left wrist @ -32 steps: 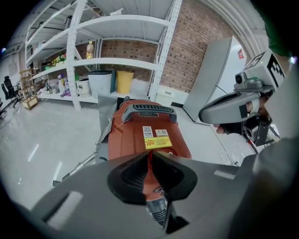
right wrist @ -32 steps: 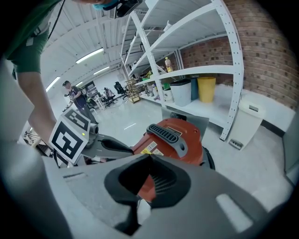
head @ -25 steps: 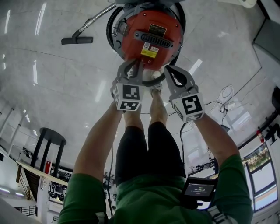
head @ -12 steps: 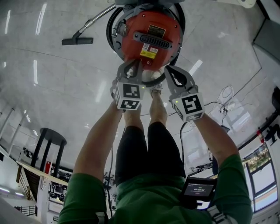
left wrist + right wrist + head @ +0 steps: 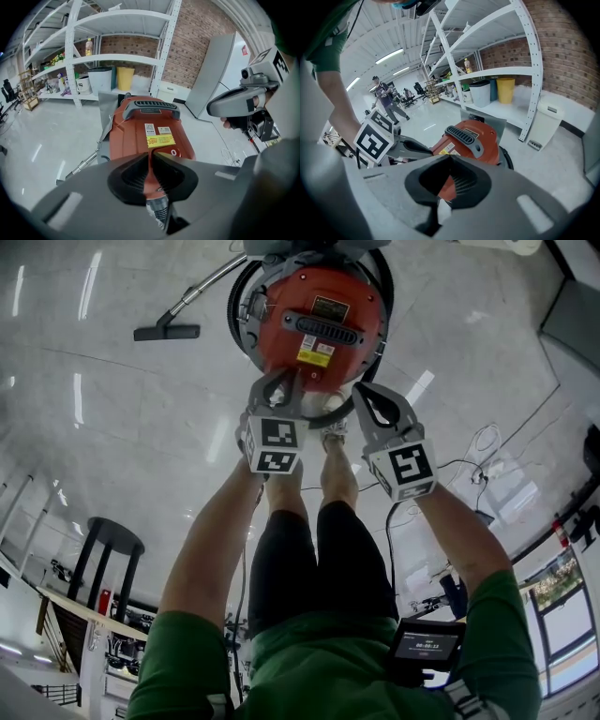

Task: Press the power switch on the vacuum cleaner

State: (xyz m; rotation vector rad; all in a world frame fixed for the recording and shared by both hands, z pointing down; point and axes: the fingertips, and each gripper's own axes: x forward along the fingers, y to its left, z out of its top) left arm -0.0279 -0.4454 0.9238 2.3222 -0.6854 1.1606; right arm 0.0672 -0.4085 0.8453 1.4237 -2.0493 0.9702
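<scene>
The red vacuum cleaner [image 5: 319,320] stands on the floor just ahead of both grippers, its black grille handle [image 5: 151,107] on top. A yellow label and a round white-marked button [image 5: 175,152] sit on its near slope. My left gripper [image 5: 289,379] is shut and empty, its tips over the near edge of the red body [image 5: 140,136]. My right gripper [image 5: 360,388] is also shut and empty, hovering beside the left at the same near edge. In the right gripper view the vacuum cleaner [image 5: 480,136] lies just beyond the closed tips. I cannot tell whether either gripper touches it.
The vacuum's wand and black floor nozzle [image 5: 167,331] lie to the left. A black stool [image 5: 108,545] stands at lower left, and cables [image 5: 487,460] trail on the right. Metal shelves [image 5: 117,61] with bins [image 5: 101,79] stand behind, next to a white cabinet [image 5: 215,79]. A person [image 5: 386,101] stands far off.
The view has shifted slightly. Both grippers stay shut at the vacuum's near edge.
</scene>
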